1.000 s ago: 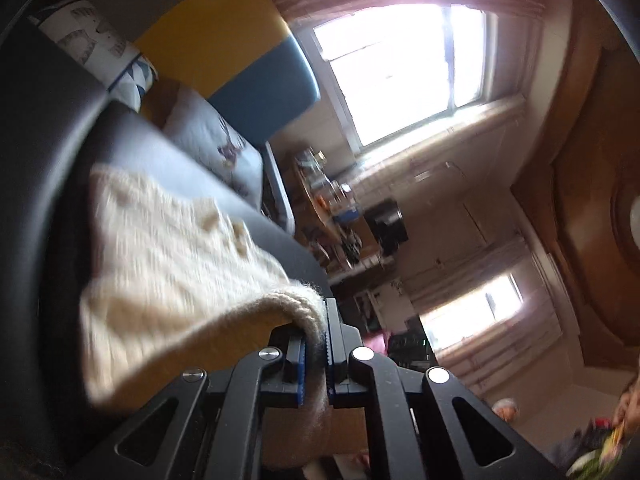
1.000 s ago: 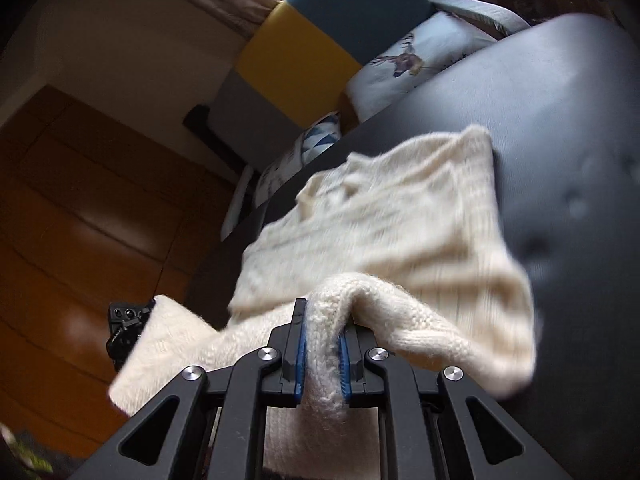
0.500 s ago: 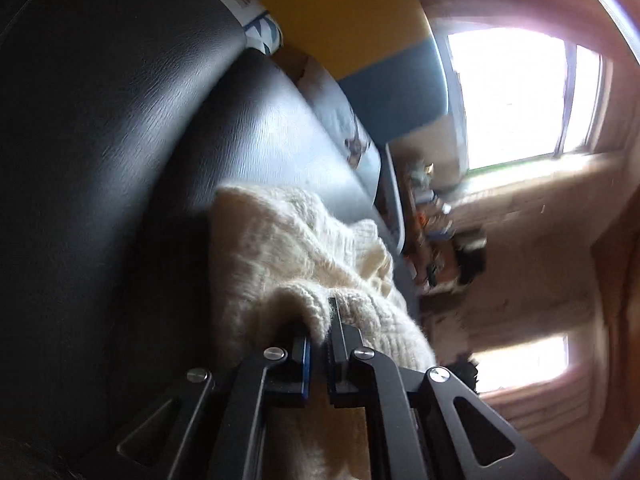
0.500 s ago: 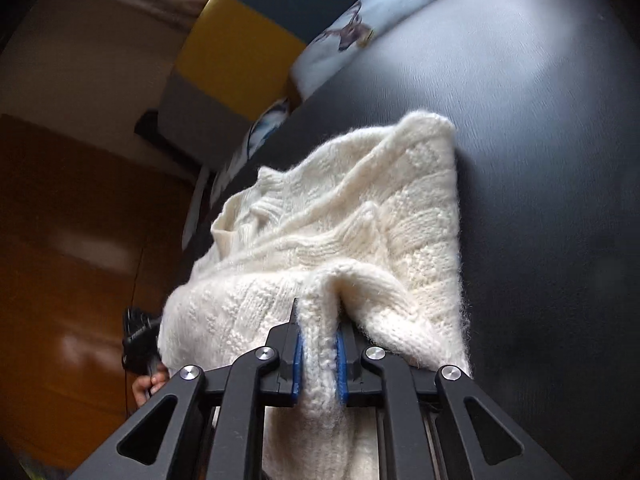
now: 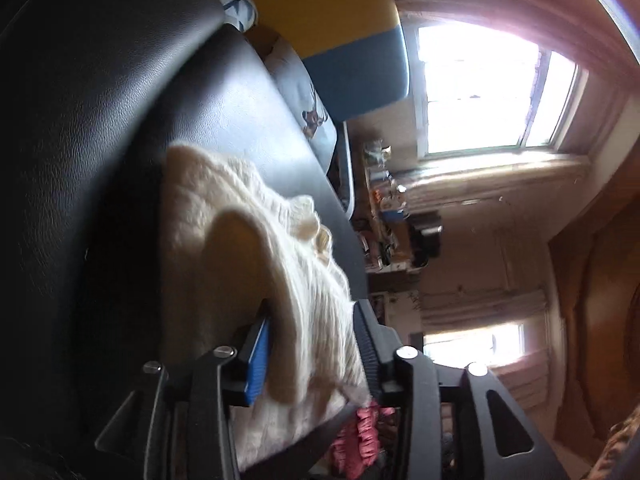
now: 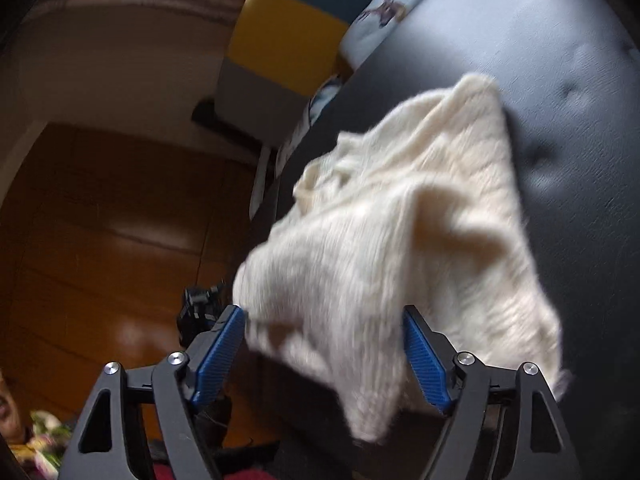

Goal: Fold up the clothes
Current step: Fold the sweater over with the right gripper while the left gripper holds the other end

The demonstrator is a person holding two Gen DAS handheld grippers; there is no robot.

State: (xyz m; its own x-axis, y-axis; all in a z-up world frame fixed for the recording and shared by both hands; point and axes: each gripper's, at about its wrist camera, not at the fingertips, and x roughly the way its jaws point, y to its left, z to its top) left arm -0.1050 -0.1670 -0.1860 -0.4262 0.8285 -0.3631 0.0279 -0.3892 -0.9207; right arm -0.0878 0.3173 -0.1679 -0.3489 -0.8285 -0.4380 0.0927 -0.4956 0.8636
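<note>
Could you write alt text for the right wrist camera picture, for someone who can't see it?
A handheld right gripper, its two blue-padded fingers spread open, points at a cream knitted sweater lying bunched on a black leather seat. A yellow, grey and blue cushion stands behind the seat, and brown wooden panelling fills the left.

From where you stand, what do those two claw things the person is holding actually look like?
Both look alike. The left gripper and the right gripper are each built of matte black angular links with triangular cut-outs, joined by round silver screw heads. Each finger carries a blue pad with fine ribbing on its inner face. No cables, markings or sleeves show in either view.
</note>
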